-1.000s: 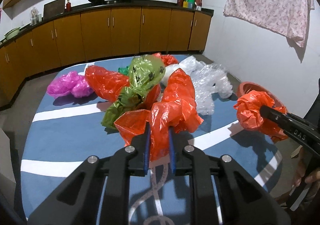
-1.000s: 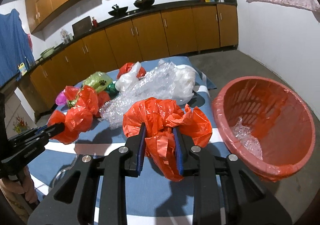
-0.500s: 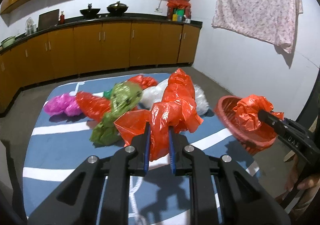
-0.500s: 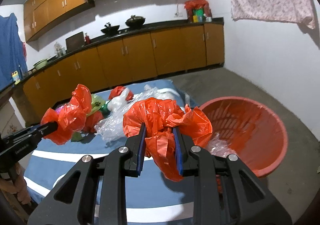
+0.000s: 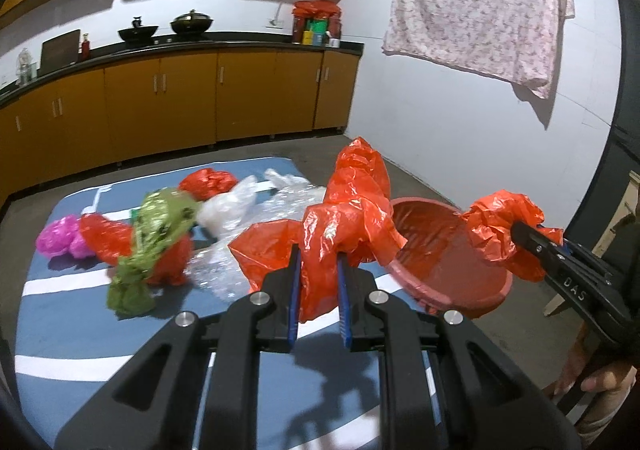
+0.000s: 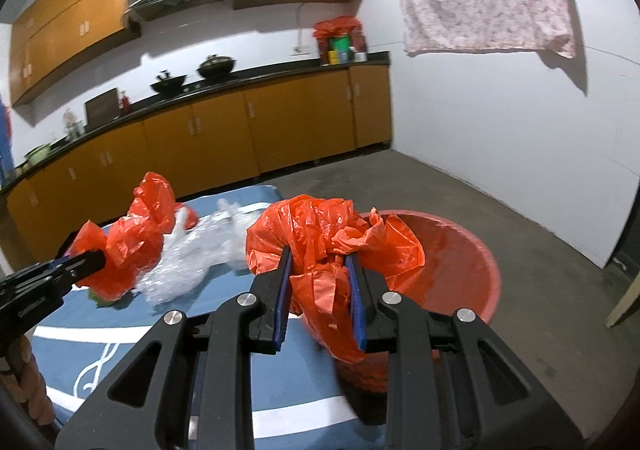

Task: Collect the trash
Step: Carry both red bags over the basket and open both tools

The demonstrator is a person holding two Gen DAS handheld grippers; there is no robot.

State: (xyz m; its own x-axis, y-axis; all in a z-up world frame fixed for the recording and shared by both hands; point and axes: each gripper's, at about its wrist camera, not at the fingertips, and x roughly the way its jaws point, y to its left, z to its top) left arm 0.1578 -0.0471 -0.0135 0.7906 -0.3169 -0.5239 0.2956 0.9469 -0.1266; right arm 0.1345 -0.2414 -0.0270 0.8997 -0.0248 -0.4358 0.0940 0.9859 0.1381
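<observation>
My left gripper (image 5: 318, 262) is shut on a crumpled red plastic bag (image 5: 344, 218) and holds it in the air above the blue mat, left of the red basket (image 5: 452, 278). My right gripper (image 6: 318, 270) is shut on another red plastic bag (image 6: 332, 242) and holds it just in front of the basket's (image 6: 472, 266) near rim. The right gripper with its bag (image 5: 500, 226) shows at the right of the left wrist view, over the basket. The left gripper with its bag (image 6: 128, 242) shows at the left of the right wrist view.
On the blue striped mat (image 5: 80, 322) lie a green bag (image 5: 156, 234), more red bags (image 5: 104, 238), a pink bag (image 5: 60, 242) and clear plastic wrap (image 5: 244, 218). Brown cabinets (image 5: 168, 102) line the far wall. A cloth (image 5: 480, 2) hangs on the right wall.
Both grippers have risen and moved right toward the basket, each still holding its red bag. The right bag is now at the basket's rim.
</observation>
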